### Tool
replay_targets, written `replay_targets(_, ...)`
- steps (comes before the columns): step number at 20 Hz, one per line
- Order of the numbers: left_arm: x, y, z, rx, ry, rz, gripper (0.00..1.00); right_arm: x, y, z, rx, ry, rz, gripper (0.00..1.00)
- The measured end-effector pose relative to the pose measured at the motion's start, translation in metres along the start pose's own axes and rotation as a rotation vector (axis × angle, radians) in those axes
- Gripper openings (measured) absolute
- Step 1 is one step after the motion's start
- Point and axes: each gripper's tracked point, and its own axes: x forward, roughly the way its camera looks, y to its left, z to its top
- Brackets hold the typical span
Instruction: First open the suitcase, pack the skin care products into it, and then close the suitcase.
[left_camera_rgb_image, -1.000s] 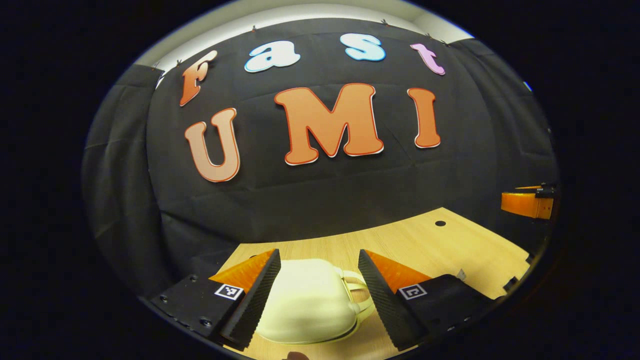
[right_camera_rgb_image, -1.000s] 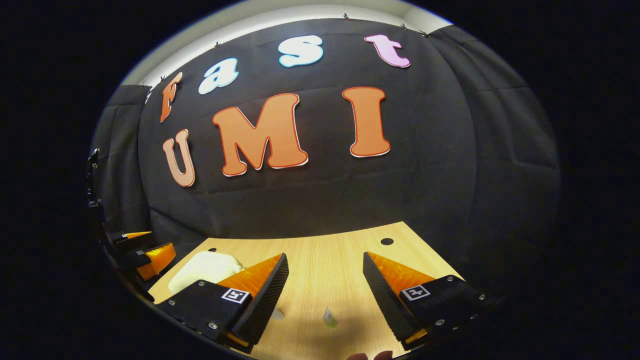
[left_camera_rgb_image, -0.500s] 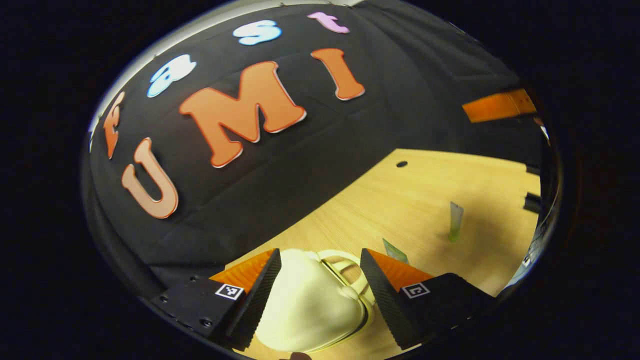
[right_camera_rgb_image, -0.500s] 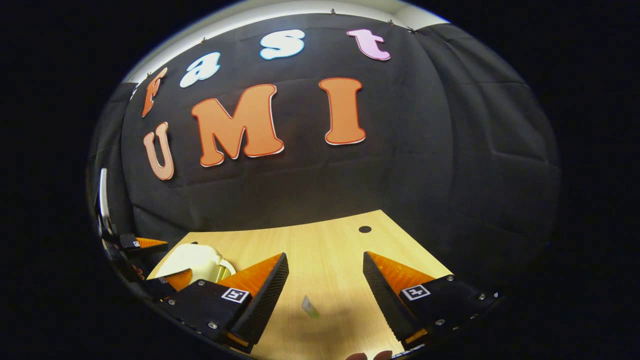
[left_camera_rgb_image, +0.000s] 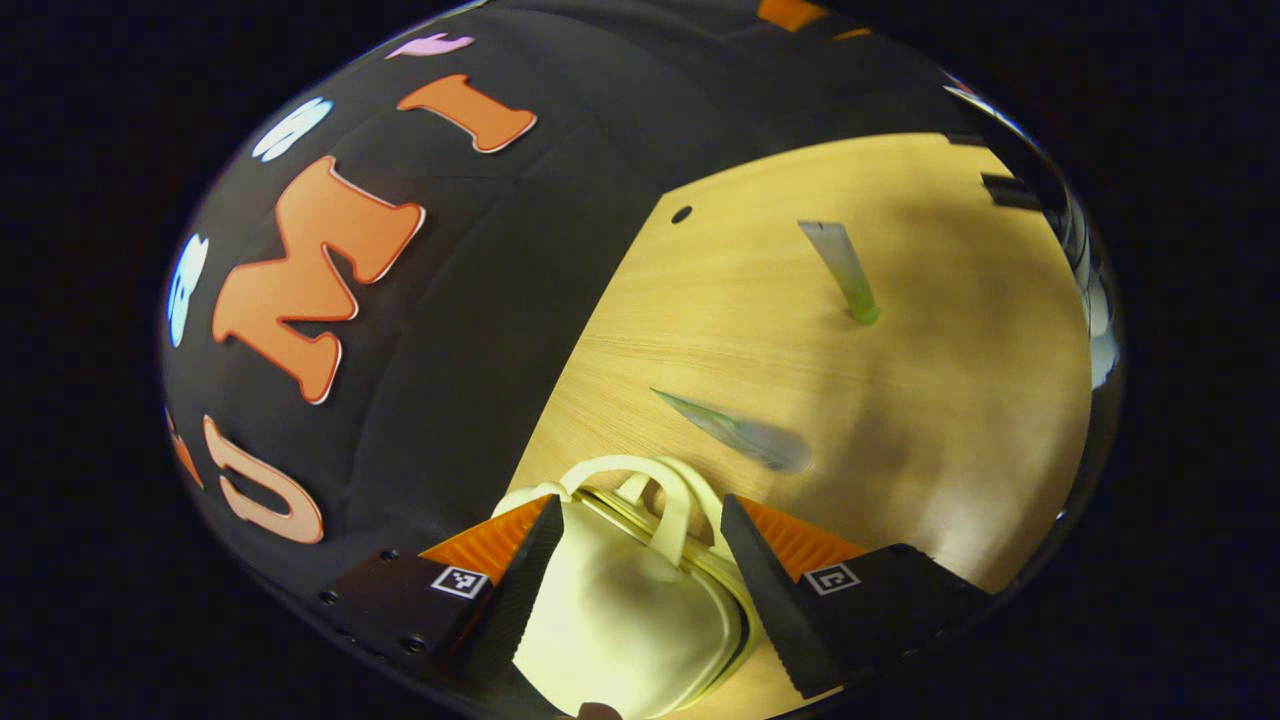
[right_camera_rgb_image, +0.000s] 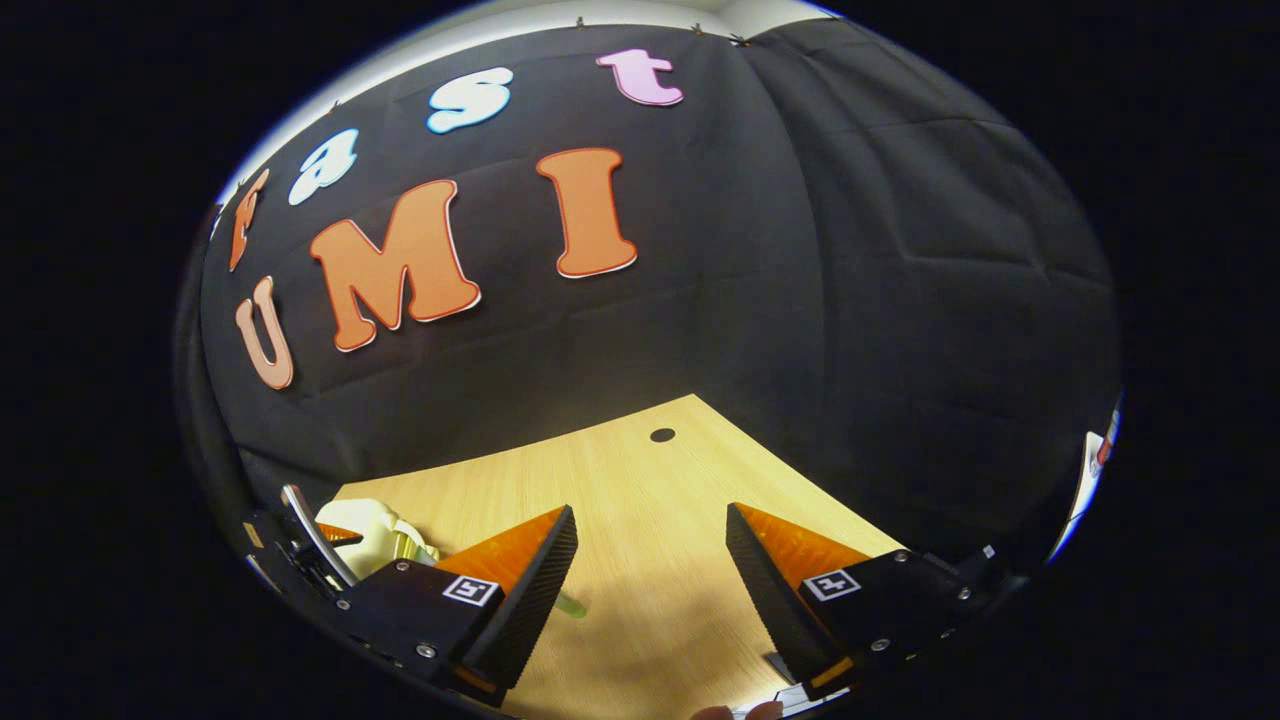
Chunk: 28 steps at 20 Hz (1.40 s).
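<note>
The left gripper, jaws wide, straddles the closed cream suitcase (handle between fingers), presumably positioned for opening; the right gripper hangs wide, empty.

Wooden table, cream suitcase, two skin care tubes

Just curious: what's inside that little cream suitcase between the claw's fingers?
The suitcase is closed, so its inside is hidden. Two skin care tubes lie on the table outside it.
</note>
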Motion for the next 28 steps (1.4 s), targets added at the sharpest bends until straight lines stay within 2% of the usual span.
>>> replay_targets(6, 0.031, -0.008, -0.023, 0.089, 0.157, -0.009, 0.98, -0.003, -0.04, -0.015, 0.039, 0.046, -0.047, 0.95)
replay_targets(10, 0.05, 0.002, -0.024, 0.154, 0.212, 0.022, 0.98, -0.004, -0.059, -0.014, 0.063, 0.059, -0.062, 0.95)
replay_targets(12, 0.056, -0.003, -0.027, 0.156, 0.235, 0.004, 0.98, -0.005, -0.064, -0.011, 0.062, 0.058, -0.068, 0.95)
replay_targets(14, 0.059, -0.005, -0.03, 0.153, 0.255, 0.006, 0.84, -0.008, -0.065, -0.001, 0.095, 0.031, -0.062, 0.95)
replay_targets(17, 0.065, -0.021, -0.039, 0.115, 0.304, -0.028, 0.38, -0.009, -0.069, 0.005, 0.114, 0.024, -0.053, 0.95)
replay_targets(18, 0.068, -0.024, -0.04, 0.105, 0.305, -0.04, 0.34, -0.009, -0.071, 0.002, 0.105, 0.026, -0.055, 0.95)
replay_targets(19, 0.064, -0.024, -0.038, 0.083, 0.312, -0.044, 0.18, -0.011, -0.072, 0.001, 0.097, 0.031, -0.059, 0.95)
replay_targets(20, 0.062, -0.021, -0.036, 0.061, 0.313, -0.043, 0.18, -0.012, -0.073, 0.004, 0.092, 0.026, -0.062, 0.95)
replay_targets(21, 0.059, -0.018, -0.034, 0.043, 0.307, -0.041, 0.13, -0.013, -0.073, 0.007, 0.085, 0.011, -0.064, 0.95)
replay_targets(23, 0.053, -0.014, -0.03, -0.016, 0.292, -0.05, 0.12, -0.013, -0.071, 0.006, 0.062, 0.007, -0.067, 0.95)
replay_targets(28, 0.045, 0.003, -0.03, -0.287, 0.217, -0.075, 0.12, -0.008, -0.047, -0.002, 0.028, 0.039, -0.03, 0.95)
